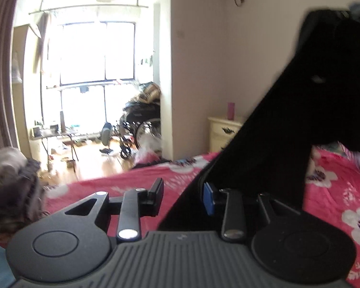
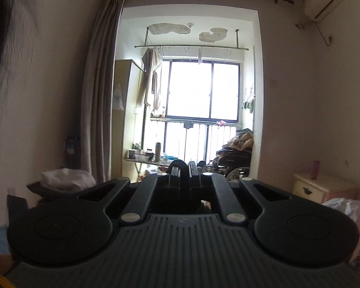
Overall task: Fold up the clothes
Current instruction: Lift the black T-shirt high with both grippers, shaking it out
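Observation:
A black garment (image 1: 300,100) hangs in the air over the bed, stretched from the upper right down to my left gripper. My left gripper (image 1: 183,198) is open; the black cloth's lower edge lies against its right blue-padded finger (image 1: 208,199), and I cannot tell if it grips any of it. My right gripper (image 2: 184,170) is raised high, facing the window, its fingers nearly together on a thin dark fold of the black garment (image 2: 177,164) that loops over the left fingertip.
A pink floral bedsheet (image 1: 336,192) covers the bed. A grey pile of clothes (image 1: 9,184) lies at the left. A cream nightstand (image 1: 224,132) with a pink cup (image 1: 231,111) stands by the wall. A wheelchair (image 1: 141,122) and clutter stand near the window.

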A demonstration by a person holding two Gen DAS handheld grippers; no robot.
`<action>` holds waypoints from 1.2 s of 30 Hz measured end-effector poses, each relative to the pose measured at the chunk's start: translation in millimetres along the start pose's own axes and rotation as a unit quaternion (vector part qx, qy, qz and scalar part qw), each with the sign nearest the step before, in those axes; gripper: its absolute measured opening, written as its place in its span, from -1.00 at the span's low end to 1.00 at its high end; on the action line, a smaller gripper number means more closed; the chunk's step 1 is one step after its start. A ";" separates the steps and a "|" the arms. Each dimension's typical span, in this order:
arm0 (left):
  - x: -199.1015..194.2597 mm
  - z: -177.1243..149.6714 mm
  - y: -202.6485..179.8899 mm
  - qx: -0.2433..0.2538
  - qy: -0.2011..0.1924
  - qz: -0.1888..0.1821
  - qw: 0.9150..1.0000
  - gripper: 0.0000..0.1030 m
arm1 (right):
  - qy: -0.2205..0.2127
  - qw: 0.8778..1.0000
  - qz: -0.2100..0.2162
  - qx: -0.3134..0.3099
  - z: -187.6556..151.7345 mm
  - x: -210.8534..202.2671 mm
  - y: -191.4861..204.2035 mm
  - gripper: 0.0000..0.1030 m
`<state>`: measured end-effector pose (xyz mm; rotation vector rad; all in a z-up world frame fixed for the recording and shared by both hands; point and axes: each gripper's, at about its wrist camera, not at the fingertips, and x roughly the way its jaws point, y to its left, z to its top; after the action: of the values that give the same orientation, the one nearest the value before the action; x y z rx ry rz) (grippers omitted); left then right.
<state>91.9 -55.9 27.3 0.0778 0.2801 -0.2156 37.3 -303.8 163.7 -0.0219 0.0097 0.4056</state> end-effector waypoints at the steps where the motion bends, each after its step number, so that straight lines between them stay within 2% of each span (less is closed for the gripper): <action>1: 1.1 -0.3 3.3 -0.002 0.005 0.002 1.000 -0.20 | 0.015 1.000 -0.004 0.011 -6.1 3.6 -5.5 -0.92; 4: 15.1 -14.3 13.4 -0.014 0.059 -0.004 0.998 -0.17 | 0.059 0.997 -0.015 0.042 -24.4 14.5 -22.1 -0.91; 6: 28.8 -31.6 20.7 -0.021 0.100 -0.009 0.995 -0.15 | 0.115 0.990 -0.026 0.080 -62.6 32.3 -40.3 -0.91; 8: 44.0 -52.7 28.4 -0.024 0.142 -0.010 0.990 -0.13 | 0.180 0.975 -0.033 0.124 -110.1 54.0 -59.4 -0.91; 12: 52.7 -79.2 43.3 -0.032 0.181 -0.011 0.983 0.11 | 0.281 0.941 -0.049 0.182 -211.5 91.9 -85.7 -0.91; 14: 54.8 -88.8 47.2 -0.030 0.191 -0.012 0.981 0.18 | 0.300 0.933 -0.053 0.193 -242.0 102.9 -85.7 -0.90; 16: 54.1 -87.8 48.6 -0.028 0.190 -0.010 0.981 0.20 | 0.307 0.930 -0.057 0.194 -257.1 109.0 -84.3 -0.89; 19: 56.9 -83.6 50.9 -0.038 0.183 -0.020 0.982 0.19 | 0.305 0.931 -0.053 0.194 -248.2 96.3 -70.9 -0.87; 22: 57.6 -85.0 39.4 -0.024 0.182 -0.037 0.982 0.19 | 0.301 0.936 -0.049 0.173 -241.6 92.2 -67.1 -0.86; 26: 77.0 -99.3 28.3 -0.009 0.206 -0.049 0.977 0.18 | 0.297 0.947 -0.047 0.112 -240.4 88.4 -63.8 -0.86; 29: 88.7 -106.3 25.3 -0.012 0.215 -0.049 0.975 0.09 | 0.303 0.948 -0.044 0.089 -243.1 87.3 -59.9 -0.86; 31: 95.3 -109.8 24.9 -0.016 0.220 -0.039 0.974 -0.36 | 0.307 0.947 -0.049 0.079 -246.8 87.5 -58.8 -0.86; 34: 96.5 -102.2 27.8 -0.030 0.207 -0.015 0.978 -0.66 | 0.295 0.952 -0.068 0.048 -241.1 85.8 -54.0 -0.86; 36: 87.6 -84.7 26.5 -0.031 0.175 -0.002 0.984 -0.78 | 0.281 0.956 -0.078 0.021 -233.5 83.8 -49.3 -0.86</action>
<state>157.4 -38.7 -77.4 0.0523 0.6366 -0.1953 132.6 -321.4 -69.9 -0.0943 0.5754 0.2291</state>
